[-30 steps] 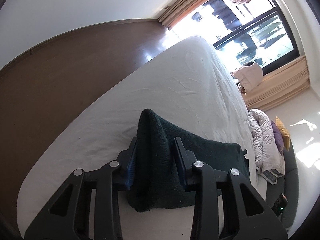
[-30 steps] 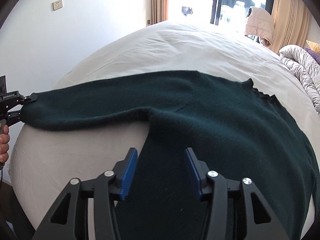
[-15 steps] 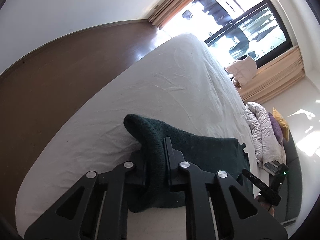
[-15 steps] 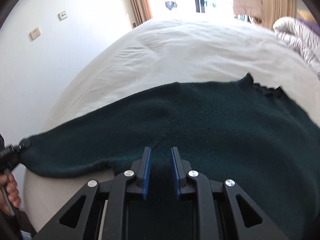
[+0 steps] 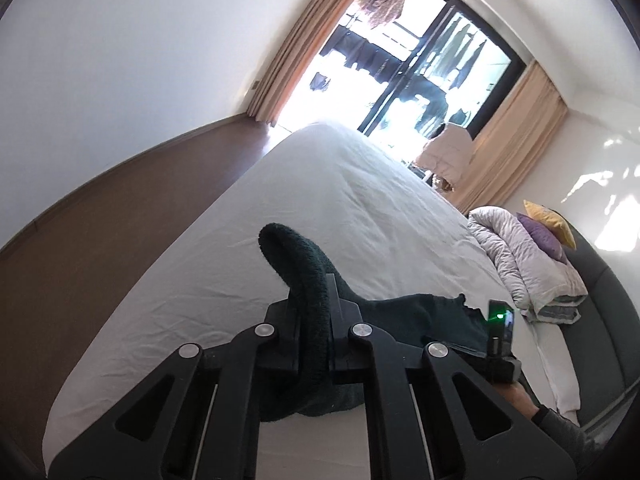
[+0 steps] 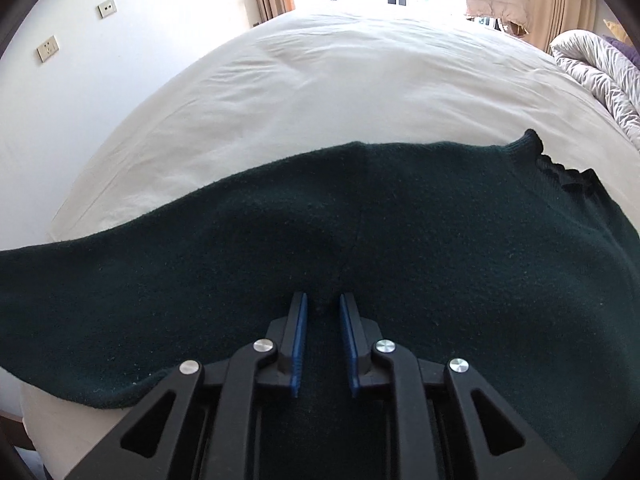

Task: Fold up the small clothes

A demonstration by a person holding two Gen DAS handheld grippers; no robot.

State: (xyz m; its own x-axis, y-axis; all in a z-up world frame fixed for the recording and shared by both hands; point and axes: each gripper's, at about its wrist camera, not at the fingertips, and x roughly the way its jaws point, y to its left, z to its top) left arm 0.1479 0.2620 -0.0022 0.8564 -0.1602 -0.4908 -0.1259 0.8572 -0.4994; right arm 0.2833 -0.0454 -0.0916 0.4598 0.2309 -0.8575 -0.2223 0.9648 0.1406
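A dark green knit sweater [image 6: 400, 220] lies spread on a white bed [image 6: 340, 80]. My left gripper [image 5: 314, 304] is shut on the sweater's sleeve cuff [image 5: 296, 256], which sticks up between the fingers, lifted off the sheet. My right gripper [image 6: 323, 304] is shut on a pinch of the sweater near the underarm seam, where sleeve meets body. The collar [image 6: 560, 164] lies at the right. In the left wrist view the sweater's body [image 5: 420, 320] trails toward the other gripper's device [image 5: 500, 340].
A rolled grey duvet [image 5: 528, 256] with purple and yellow pillows [image 5: 548, 228] lies at the bed's head. Brown floor [image 5: 100, 240] runs along the bed's left edge. A window with curtains [image 5: 400, 60] is beyond. White wall with sockets [image 6: 48, 48] stands left.
Both grippers closed from open onto the sweater. The left one has lifted the cuff upward. The right one has moved forward onto the underarm area.
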